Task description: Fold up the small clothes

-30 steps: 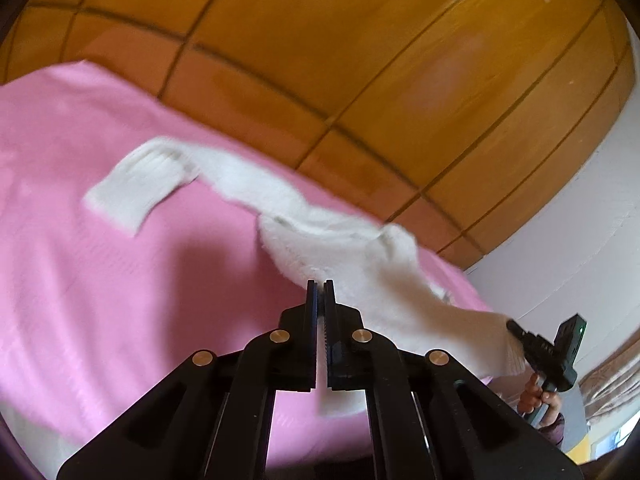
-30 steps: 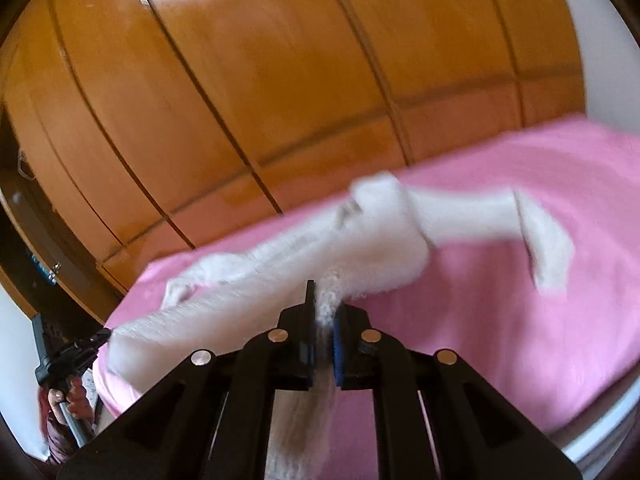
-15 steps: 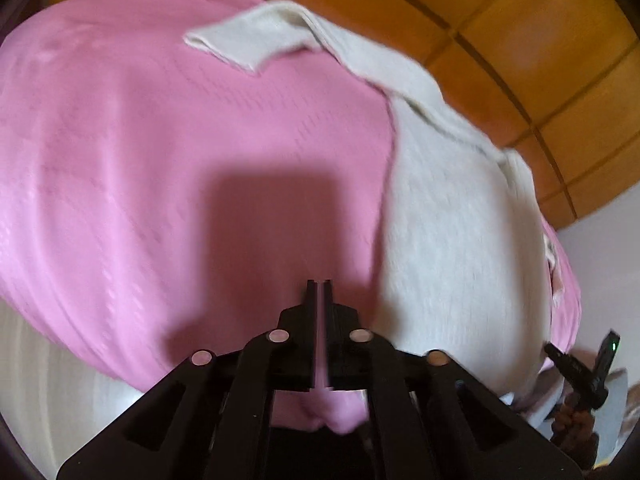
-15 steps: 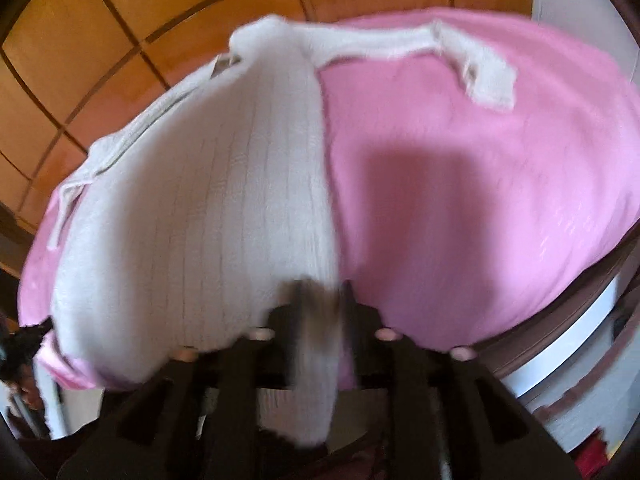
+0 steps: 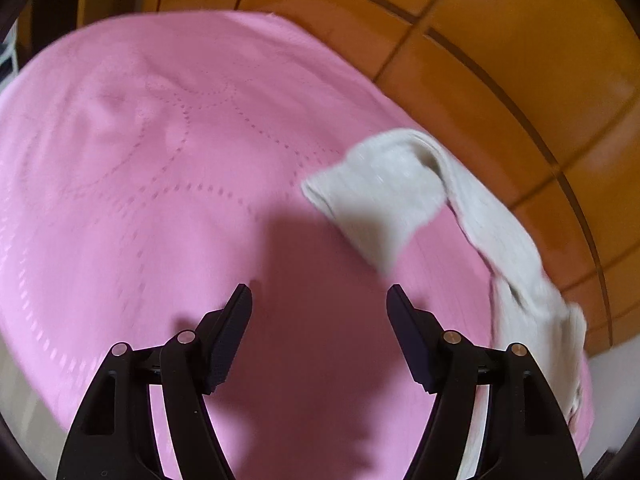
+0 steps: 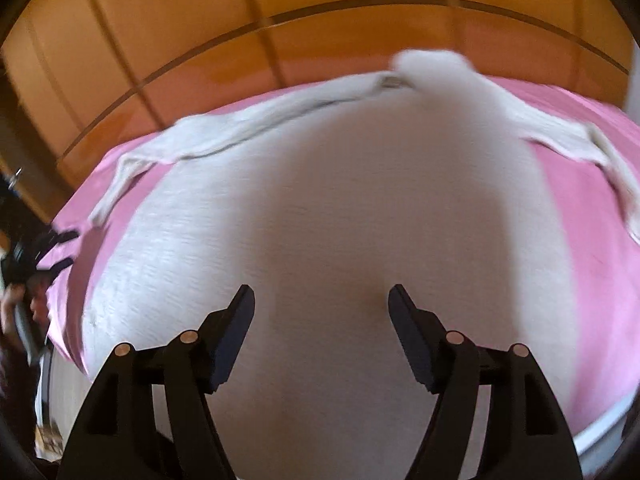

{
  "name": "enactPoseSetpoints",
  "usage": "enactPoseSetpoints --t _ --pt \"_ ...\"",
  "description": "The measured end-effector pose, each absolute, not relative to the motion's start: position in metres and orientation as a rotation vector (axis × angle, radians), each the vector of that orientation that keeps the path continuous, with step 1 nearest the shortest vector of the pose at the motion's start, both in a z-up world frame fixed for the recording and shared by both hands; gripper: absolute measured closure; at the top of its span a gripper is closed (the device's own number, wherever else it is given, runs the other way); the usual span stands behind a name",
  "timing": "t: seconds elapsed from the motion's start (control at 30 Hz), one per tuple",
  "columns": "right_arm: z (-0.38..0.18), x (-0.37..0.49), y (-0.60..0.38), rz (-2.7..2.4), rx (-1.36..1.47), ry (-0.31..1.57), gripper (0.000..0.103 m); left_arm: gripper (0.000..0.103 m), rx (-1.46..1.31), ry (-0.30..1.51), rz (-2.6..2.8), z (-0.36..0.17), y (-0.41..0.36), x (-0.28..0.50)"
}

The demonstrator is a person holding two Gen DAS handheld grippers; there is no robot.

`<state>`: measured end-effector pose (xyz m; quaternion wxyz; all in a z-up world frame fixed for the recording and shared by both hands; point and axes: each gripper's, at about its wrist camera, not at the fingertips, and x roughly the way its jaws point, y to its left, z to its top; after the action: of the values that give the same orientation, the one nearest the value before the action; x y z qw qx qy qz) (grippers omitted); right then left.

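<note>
A white knit sweater (image 6: 320, 208) lies spread flat on the pink bedspread (image 6: 592, 280), body toward me, sleeves stretched out left and right at the far side. My right gripper (image 6: 321, 300) is open and empty just above the sweater's body. My left gripper (image 5: 319, 300) is open and empty over bare pink bedspread (image 5: 160, 200). In the left wrist view only one sleeve (image 5: 400, 192) with a folded-over cuff shows, ahead and to the right. My left gripper also shows at the left edge of the right wrist view (image 6: 48, 252).
A wooden panelled wardrobe (image 6: 280, 20) stands behind the bed, close to its far edge. It also fills the upper right of the left wrist view (image 5: 500, 40). The bed's near edge drops off at lower left (image 5: 24, 400).
Both grippers were shut on the sweater's hem and laid it down on the bed. Both have now opened and let go. The left gripper has moved left, off the sweater.
</note>
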<state>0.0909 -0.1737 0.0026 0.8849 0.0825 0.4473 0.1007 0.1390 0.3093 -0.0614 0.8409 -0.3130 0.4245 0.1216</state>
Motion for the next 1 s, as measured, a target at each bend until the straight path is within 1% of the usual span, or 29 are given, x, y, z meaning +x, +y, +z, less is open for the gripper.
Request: enactPoseSetpoints --t 0.07,0.1,0.13,0.17,0.2,0.23,0.27,0.33,0.47,0.6,0.7,0.8,0.83,0.9,0.97,1.0 --pt "-0.002 0.1 -0.16 0.25 0.145 0.914 0.036 0.034 -0.711 0.887 0.262 -0.067 0.317 0.152" --pt "-0.002 0.106 -0.158 0.265 0.136 0.911 0.04 0.034 -0.727 0.876 0.27 -0.068 0.321 0.159" --pt "-0.003 0.118 -0.151 0.278 0.124 0.912 0.048 0.034 -0.731 0.859 0.279 -0.068 0.325 0.167" --pt "-0.006 0.129 -0.145 0.287 0.112 0.915 0.052 0.036 -0.723 0.852 0.28 -0.068 0.324 0.174" --pt "-0.007 0.141 -0.139 0.298 0.102 0.92 0.06 0.04 -0.707 0.848 0.276 -0.067 0.324 0.18" --pt "-0.009 0.157 -0.133 0.308 0.095 0.924 0.066 0.054 -0.679 0.851 0.269 -0.067 0.322 0.188" --pt "-0.01 0.174 -0.127 0.307 0.09 0.923 0.067 0.073 -0.663 0.858 0.26 -0.067 0.32 0.193" --pt "-0.011 0.198 -0.121 0.311 0.078 0.928 0.072 0.095 -0.641 0.876 0.217 -0.067 0.32 0.201" --pt "-0.021 0.248 -0.096 0.332 0.007 0.969 0.075 0.097 -0.624 0.811 0.2 -0.046 0.326 0.188" --pt "-0.03 0.282 -0.069 0.374 -0.066 0.981 0.074 0.097 -0.631 0.715 0.177 -0.002 0.349 0.157" --pt "-0.026 0.318 -0.056 0.349 -0.071 0.945 0.076 0.098 -0.635 0.645 0.188 0.037 0.373 0.131" --pt "-0.009 0.361 -0.052 0.275 0.005 0.863 0.078 0.098 -0.655 0.639 0.222 0.063 0.398 0.12" --pt "-0.002 0.373 -0.051 0.238 0.019 0.827 0.078 0.098 -0.658 0.648 0.242 0.065 0.405 0.122" --pt "0.005 0.388 -0.055 0.202 0.064 0.801 0.073 0.098 -0.597 0.673 0.305 0.067 0.41 0.132" --pt "0.009 0.39 -0.062 0.181 0.086 0.796 0.067 0.098 -0.574 0.734 0.358 0.054 0.416 0.154" --pt "0.009 0.385 -0.066 0.178 0.082 0.792 0.057 0.098 -0.565 0.765 0.376 0.045 0.419 0.162"
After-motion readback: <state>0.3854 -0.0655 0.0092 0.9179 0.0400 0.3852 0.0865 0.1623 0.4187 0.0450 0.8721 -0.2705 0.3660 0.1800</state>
